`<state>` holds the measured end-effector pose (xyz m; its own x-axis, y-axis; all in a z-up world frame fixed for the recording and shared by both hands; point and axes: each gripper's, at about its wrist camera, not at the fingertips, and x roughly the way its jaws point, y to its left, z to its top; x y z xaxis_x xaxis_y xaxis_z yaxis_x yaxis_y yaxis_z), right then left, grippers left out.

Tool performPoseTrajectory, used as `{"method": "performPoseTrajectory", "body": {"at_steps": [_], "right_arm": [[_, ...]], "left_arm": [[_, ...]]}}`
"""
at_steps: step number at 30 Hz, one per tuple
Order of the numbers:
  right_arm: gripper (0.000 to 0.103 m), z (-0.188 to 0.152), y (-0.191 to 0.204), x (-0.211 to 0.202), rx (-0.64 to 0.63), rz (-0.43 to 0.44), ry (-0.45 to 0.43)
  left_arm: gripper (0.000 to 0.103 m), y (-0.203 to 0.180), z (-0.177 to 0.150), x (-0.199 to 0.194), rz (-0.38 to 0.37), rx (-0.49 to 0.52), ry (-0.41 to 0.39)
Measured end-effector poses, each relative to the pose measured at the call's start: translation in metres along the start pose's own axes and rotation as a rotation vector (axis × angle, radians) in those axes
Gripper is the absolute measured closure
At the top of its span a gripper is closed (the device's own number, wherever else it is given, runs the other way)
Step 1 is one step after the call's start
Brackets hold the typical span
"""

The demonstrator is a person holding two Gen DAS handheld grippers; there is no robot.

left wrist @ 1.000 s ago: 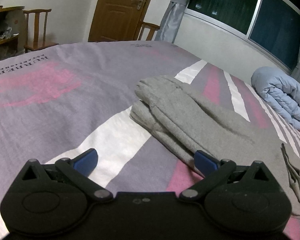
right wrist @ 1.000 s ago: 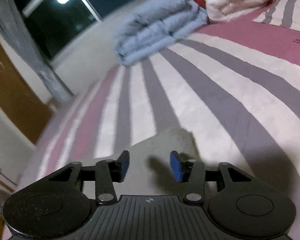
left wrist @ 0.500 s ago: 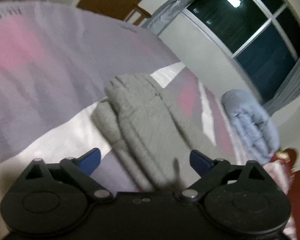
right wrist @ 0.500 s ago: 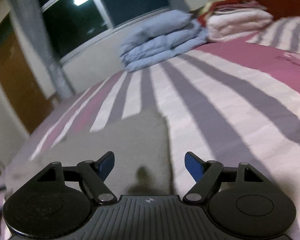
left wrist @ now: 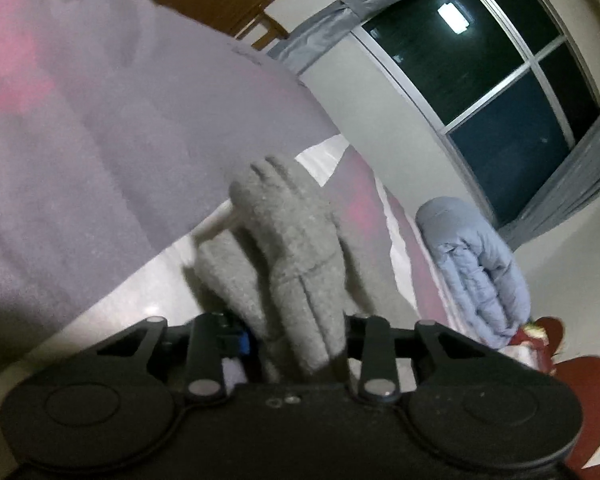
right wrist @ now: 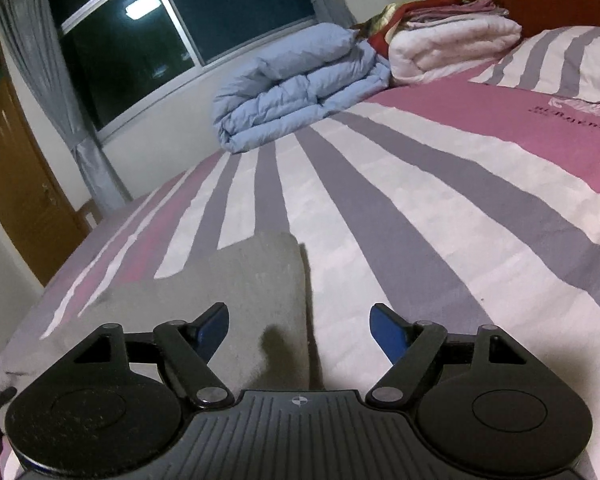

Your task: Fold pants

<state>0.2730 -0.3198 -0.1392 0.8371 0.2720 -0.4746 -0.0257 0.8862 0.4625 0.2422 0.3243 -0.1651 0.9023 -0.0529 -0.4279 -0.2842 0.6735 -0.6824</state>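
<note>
Grey pants (left wrist: 284, 240) lie folded lengthwise on the striped bed cover (left wrist: 100, 140). My left gripper (left wrist: 296, 332) is closing its jaws, and a bunched fold of the grey fabric is pinched between them; only one blue pad (left wrist: 242, 338) peeks out. In the right wrist view the other end of the pants (right wrist: 236, 288) lies flat, its corner under my right gripper (right wrist: 298, 314). That gripper is open, its blue fingers straddling the pants' edge just above the cloth.
A folded pale blue duvet (right wrist: 300, 80) and a white folded blanket (right wrist: 452, 44) sit at the far side of the bed by the window (right wrist: 180, 12). A wooden door (right wrist: 12, 200) is on the left. Bare striped bed cover (right wrist: 420, 220) stretches to the right of the pants.
My left gripper moved in over the pants, rolled, and closed from wide open onto the fabric. My right gripper widened its jaws and shifted along to the pants' corner.
</note>
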Motion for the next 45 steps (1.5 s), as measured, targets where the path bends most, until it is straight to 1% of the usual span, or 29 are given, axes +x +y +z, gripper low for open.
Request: {"method": "performPoseTrajectory", "body": {"at_steps": [2, 3, 5, 9, 11, 14, 16, 19, 21, 25, 27, 28, 29, 30, 31, 32, 33, 34, 35, 36, 37, 38, 39, 40, 41, 42, 43, 45], "right_arm": [[0.026, 0.003, -0.002, 0.001, 0.003, -0.011, 0.003], [0.026, 0.004, -0.004, -0.001, 0.011, -0.012, 0.002], [0.026, 0.008, -0.009, -0.005, 0.029, -0.006, -0.008], [0.026, 0.016, -0.015, -0.009, 0.057, -0.002, 0.0], [0.025, 0.02, -0.018, -0.013, 0.074, 0.004, 0.005], [0.025, 0.027, -0.023, -0.016, 0.075, 0.009, 0.008], [0.025, 0.031, -0.028, -0.016, 0.072, 0.001, 0.004], [0.025, 0.037, -0.039, -0.014, 0.09, -0.001, 0.007], [0.025, 0.041, -0.05, -0.014, 0.113, 0.002, 0.017], [0.025, 0.048, -0.069, -0.02, 0.152, 0.01, 0.013], [0.025, 0.049, -0.08, -0.024, 0.179, 0.008, 0.013], [0.025, 0.05, -0.086, -0.025, 0.191, 0.007, 0.013], [0.025, 0.049, -0.09, -0.027, 0.202, 0.0, 0.008], [0.025, 0.048, -0.095, -0.03, 0.214, -0.007, 0.003], [0.025, 0.046, -0.1, -0.032, 0.231, -0.011, 0.002], [0.025, 0.045, -0.104, -0.035, 0.245, -0.017, -0.001], [0.025, 0.044, -0.108, -0.038, 0.257, -0.029, -0.001], [0.025, 0.044, -0.111, -0.04, 0.269, -0.036, -0.001], [0.025, 0.044, -0.115, -0.044, 0.281, -0.036, -0.005], [0.025, 0.044, -0.117, -0.047, 0.288, -0.037, -0.011], [0.025, 0.044, -0.119, -0.051, 0.291, -0.04, -0.018], [0.025, 0.043, -0.12, -0.052, 0.292, -0.043, -0.021], [0.025, 0.042, -0.12, -0.053, 0.295, -0.047, -0.024], [0.025, 0.041, -0.12, -0.053, 0.302, -0.052, -0.025], [0.025, 0.039, -0.119, -0.052, 0.313, -0.053, -0.024], [0.025, 0.038, -0.117, -0.051, 0.322, -0.05, -0.021], [0.025, 0.038, -0.114, -0.05, 0.323, -0.044, -0.013], [0.025, 0.039, -0.105, -0.05, 0.303, -0.031, -0.006]], "left_arm": [[0.081, -0.014, -0.001, -0.007, 0.028, 0.06, -0.018], [0.081, -0.024, -0.002, -0.013, 0.037, 0.108, -0.034], [0.081, -0.044, -0.002, -0.022, 0.038, 0.188, -0.064], [0.081, -0.078, -0.009, -0.046, -0.036, 0.279, -0.122], [0.081, -0.095, -0.017, -0.052, -0.058, 0.326, -0.125], [0.082, -0.124, -0.03, -0.05, -0.101, 0.395, -0.097], [0.082, -0.148, -0.043, -0.047, -0.112, 0.449, -0.088], [0.082, -0.181, -0.064, -0.046, -0.13, 0.503, -0.089], [0.082, -0.203, -0.079, -0.04, -0.15, 0.534, -0.075], [0.082, -0.256, -0.12, -0.016, -0.218, 0.595, -0.002], [0.082, -0.28, -0.148, -0.006, -0.266, 0.633, 0.052], [0.081, -0.292, -0.166, 0.003, -0.297, 0.638, 0.098], [0.077, -0.303, -0.184, 0.01, -0.322, 0.654, 0.149], [0.073, -0.311, -0.201, 0.02, -0.328, 0.679, 0.196], [0.069, -0.322, -0.221, 0.03, -0.301, 0.729, 0.234], [0.068, -0.328, -0.241, 0.039, -0.255, 0.788, 0.248], [0.068, -0.331, -0.257, 0.046, -0.214, 0.835, 0.258], [0.068, -0.331, -0.268, 0.048, -0.192, 0.856, 0.246], [0.068, -0.327, -0.271, 0.046, -0.19, 0.839, 0.223], [0.066, -0.324, -0.269, 0.045, -0.192, 0.815, 0.213], [0.061, -0.32, -0.267, 0.044, -0.197, 0.788, 0.21], [0.052, -0.319, -0.264, 0.043, -0.209, 0.77, 0.214], [0.021, -0.321, -0.264, 0.038, -0.237, 0.76, 0.214], [0.006, -0.32, -0.264, 0.032, -0.292, 0.745, 0.202], [0.008, -0.324, -0.267, 0.024, -0.333, 0.745, 0.193], [0.008, -0.332, -0.27, 0.024, -0.354, 0.753, 0.196], [0.012, -0.334, -0.272, 0.023, -0.349, 0.762, 0.197], [0.012, -0.336, -0.272, 0.025, -0.333, 0.762, 0.198]]}}
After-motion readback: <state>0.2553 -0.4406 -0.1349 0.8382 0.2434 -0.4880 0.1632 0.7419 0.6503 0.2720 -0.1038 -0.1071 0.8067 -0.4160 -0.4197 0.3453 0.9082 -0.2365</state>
